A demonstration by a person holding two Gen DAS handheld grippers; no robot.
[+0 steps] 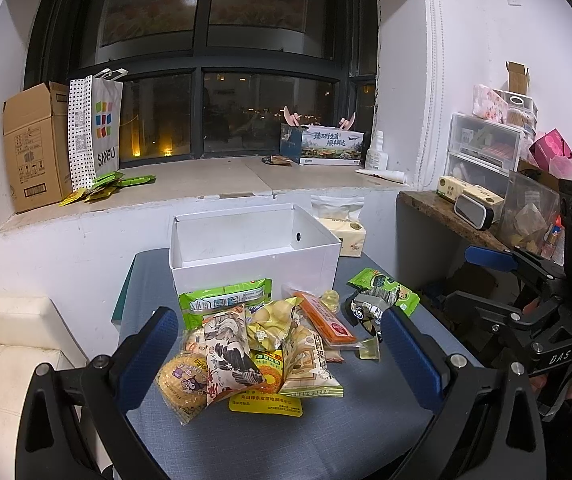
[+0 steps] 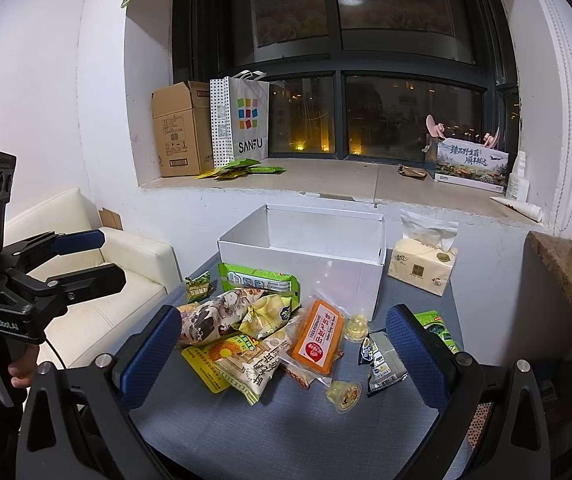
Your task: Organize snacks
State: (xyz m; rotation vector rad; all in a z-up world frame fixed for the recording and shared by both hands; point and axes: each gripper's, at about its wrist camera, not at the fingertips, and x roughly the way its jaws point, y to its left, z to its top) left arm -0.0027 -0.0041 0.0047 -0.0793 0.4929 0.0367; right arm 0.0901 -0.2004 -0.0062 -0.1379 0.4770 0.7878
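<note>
Nothing has been sorted yet, it is judged. Between the left gripper's (image 1: 277,344) spread, empty jaws the snacks (image 1: 253,344) are heaped; beyond them the box (image 1: 253,268) stands empty. The right gripper (image 2: 281,344) is likewise held agape, unladen. A tissue pack (image 2: 422,266) sits right of the box, nothing blocking.

Left gripper (image 1: 279,354) and right gripper (image 2: 281,354): black frames, silver screws, blue textured fingers (image 2: 149,356); markings "DAS", "GenRobot.AI".
</note>
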